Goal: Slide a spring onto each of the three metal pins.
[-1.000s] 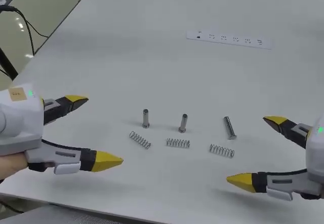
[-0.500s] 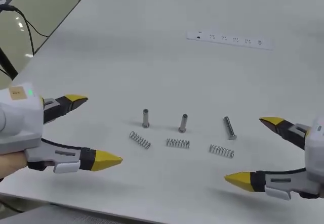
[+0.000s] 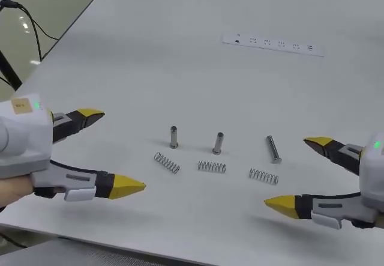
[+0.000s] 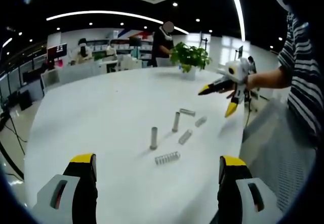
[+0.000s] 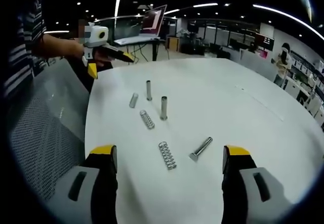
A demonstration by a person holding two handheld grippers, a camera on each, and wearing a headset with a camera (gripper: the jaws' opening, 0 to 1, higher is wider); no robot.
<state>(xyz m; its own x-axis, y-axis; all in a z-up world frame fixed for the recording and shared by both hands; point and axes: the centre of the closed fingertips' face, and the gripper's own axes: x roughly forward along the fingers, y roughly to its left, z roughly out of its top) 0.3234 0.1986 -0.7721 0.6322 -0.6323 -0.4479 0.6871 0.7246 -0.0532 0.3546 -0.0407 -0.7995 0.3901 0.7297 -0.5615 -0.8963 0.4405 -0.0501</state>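
Three metal pins sit mid-table: the left pin point(image 3: 174, 137) and middle pin point(image 3: 219, 143) stand upright, and the right pin point(image 3: 273, 149) lies on its side. In front of each lies a loose spring: left spring point(image 3: 166, 163), middle spring point(image 3: 211, 167), right spring point(image 3: 263, 176). My left gripper point(image 3: 111, 151) hovers open to the left of the row, holding nothing. Right of the row, my right gripper point(image 3: 297, 172) is open and holds nothing. The lying pin point(image 5: 201, 148) and nearest spring point(image 5: 166, 155) sit just ahead of the right gripper's jaws.
A white power strip point(image 3: 273, 45) lies at the far side of the white table point(image 3: 150, 68). A black cable point(image 3: 33, 26) hangs beyond the table's left edge. A potted plant point(image 4: 190, 58) and people stand in the background of the left gripper view.
The right gripper has edged slightly left toward the row. The left gripper, pins and springs have stayed put; the head view shifted a little.
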